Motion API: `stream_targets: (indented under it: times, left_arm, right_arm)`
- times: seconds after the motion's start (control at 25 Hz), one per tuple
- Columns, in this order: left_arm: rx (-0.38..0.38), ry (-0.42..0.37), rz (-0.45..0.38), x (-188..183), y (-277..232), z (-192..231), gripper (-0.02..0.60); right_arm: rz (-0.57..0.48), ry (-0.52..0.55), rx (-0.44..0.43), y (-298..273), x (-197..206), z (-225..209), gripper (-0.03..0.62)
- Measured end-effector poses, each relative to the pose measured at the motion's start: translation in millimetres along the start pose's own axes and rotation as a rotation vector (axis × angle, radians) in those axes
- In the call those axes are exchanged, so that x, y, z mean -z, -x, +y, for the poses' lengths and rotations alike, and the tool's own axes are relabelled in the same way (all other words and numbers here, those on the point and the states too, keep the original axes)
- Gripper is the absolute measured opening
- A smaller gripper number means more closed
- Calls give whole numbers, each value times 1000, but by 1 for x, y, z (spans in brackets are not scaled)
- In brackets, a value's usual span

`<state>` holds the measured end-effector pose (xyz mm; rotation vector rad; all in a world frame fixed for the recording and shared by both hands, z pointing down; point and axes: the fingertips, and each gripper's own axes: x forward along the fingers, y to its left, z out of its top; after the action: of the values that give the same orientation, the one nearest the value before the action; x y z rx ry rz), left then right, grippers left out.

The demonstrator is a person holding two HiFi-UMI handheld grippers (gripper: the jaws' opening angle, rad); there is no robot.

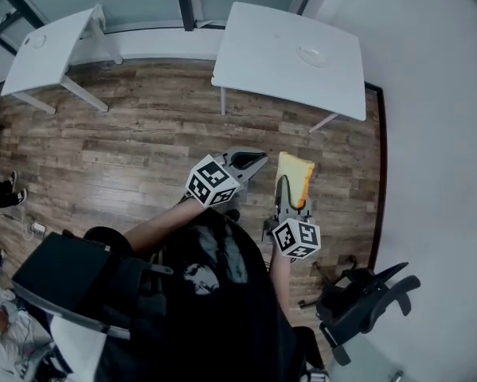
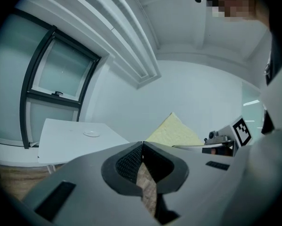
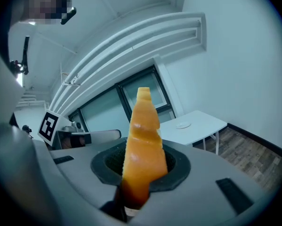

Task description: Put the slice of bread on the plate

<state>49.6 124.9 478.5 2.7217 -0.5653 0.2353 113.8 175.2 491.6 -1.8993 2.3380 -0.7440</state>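
Observation:
The slice of bread (image 1: 294,175), yellow with an orange-brown crust, stands on edge in my right gripper (image 1: 284,191), which is shut on its lower end. In the right gripper view the bread (image 3: 143,140) rises between the pads. My left gripper (image 1: 258,159) is held beside it, jaws shut with nothing between them (image 2: 141,145). From the left gripper view the bread (image 2: 176,132) shows to the right. A small clear plate (image 1: 312,54) lies on the white table (image 1: 254,54) ahead, over the wooden floor. The same plate (image 3: 182,125) (image 2: 91,133) is far off in both gripper views.
A second white table (image 1: 51,50) stands at the far left with a round dish (image 1: 36,41) on it. A black office chair (image 1: 365,297) is at the lower right by the white wall. Wooden floor lies between me and the tables.

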Motion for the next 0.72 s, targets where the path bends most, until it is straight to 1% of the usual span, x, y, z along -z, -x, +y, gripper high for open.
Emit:
stream_targets:
  times: [0.16, 0.36, 0.52, 0.6, 0.72]
  left_arm:
    - [18, 19, -9, -16, -23, 36, 6]
    - [74, -5, -9, -42, -52, 82, 6]
    - [110, -22, -8, -59, -65, 119, 6]
    - [110, -17, 4, -62, -70, 140, 6]
    - [99, 13, 21, -63, -87, 165, 6]
  right_arm:
    - [4, -3, 21, -34, -16, -13, 94]
    - [0, -7, 60, -92, -33, -30, 94]
    - [-6, 8, 79, -137, -50, -31, 94]
    - [-4, 14, 82, -157, -56, -30, 94]
    - [18, 12, 82, -183, -60, -39, 94]
